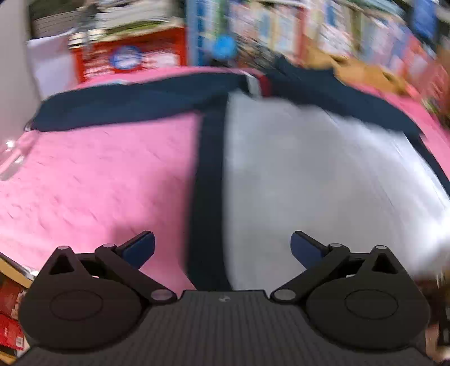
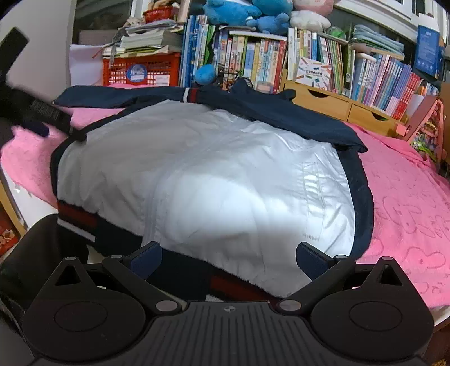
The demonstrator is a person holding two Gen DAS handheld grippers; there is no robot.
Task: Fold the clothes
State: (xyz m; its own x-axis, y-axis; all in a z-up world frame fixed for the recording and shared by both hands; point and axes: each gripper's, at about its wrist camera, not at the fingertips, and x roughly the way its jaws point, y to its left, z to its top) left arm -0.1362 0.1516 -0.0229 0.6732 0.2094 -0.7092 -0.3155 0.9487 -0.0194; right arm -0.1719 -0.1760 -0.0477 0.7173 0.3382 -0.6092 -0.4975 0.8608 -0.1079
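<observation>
A navy jacket lies spread on the pink cloth, its pale grey lining (image 2: 208, 180) facing up, with a navy border and red-white striped hem (image 2: 78, 216). Its navy sleeves (image 2: 118, 97) stretch along the far edge. In the blurred left wrist view the lining (image 1: 309, 180) and a navy edge strip (image 1: 209, 183) show. My left gripper (image 1: 222, 249) is open and empty, above the jacket's left edge; it also shows in the right wrist view (image 2: 42, 124). My right gripper (image 2: 229, 257) is open and empty, over the jacket's near hem.
The pink cloth (image 2: 407, 202) covers the table. Behind stand a red crate (image 2: 140, 70), a row of books (image 2: 253, 62), a wooden drawer unit (image 2: 337, 104) and blue plush toys (image 2: 239, 11). A pink stand (image 2: 424, 118) sits far right.
</observation>
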